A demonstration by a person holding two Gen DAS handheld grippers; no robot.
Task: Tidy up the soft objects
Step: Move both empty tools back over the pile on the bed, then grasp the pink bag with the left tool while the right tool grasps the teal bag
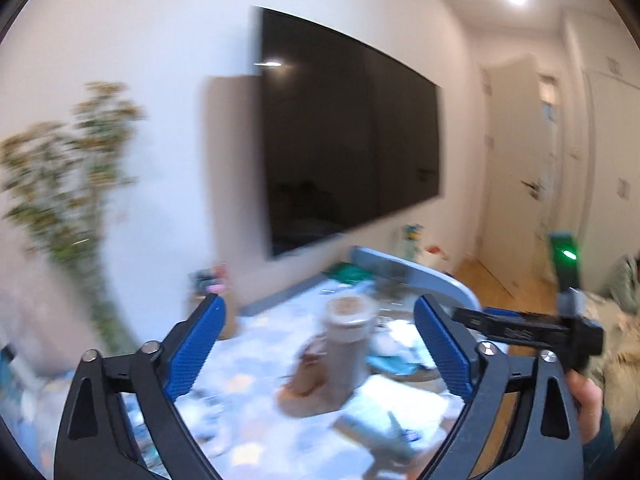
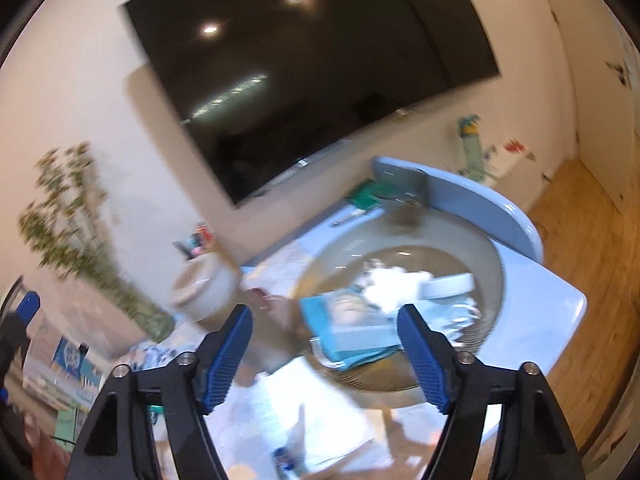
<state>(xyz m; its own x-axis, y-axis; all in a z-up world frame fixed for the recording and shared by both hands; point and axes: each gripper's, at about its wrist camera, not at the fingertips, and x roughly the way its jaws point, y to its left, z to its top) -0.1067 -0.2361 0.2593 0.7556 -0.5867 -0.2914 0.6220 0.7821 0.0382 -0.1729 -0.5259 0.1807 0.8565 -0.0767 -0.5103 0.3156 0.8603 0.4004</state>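
Soft stuff first: the tan suede-looking boot with a pale fleecy lining [image 1: 332, 356] stands upright on the cluttered pale-patterned tabletop [image 1: 256, 432], and from the left gripper [image 1: 320, 344] it sits dead ahead, framed right between the two blue ribbed pads, ahead of the tips and not touching either one as far as I can make out through the blur. That claw is spread wide with nothing in it. The boot's long axis runs straight up along the shaft, with the foot part pointing toward the left pad, so my guess is a squeeze across the shaft would be the easy way in. Moving right, the right gripper [image 2: 324, 354] is also spread apart and empty; past its tips and a bit to the right is the big round ribbed grey basket [image 2: 494, 280] holding a heap of teal and white folded cloth [image 2: 360, 332]. From this claw the boot shows only as a pale fleecy cuff off beyond its left pad, so I'd say the left hand is the nearer one for the boot and the right is nearer the basket. Everything's smeared by motion blur, so no brand, label or writing is readable anywhere.
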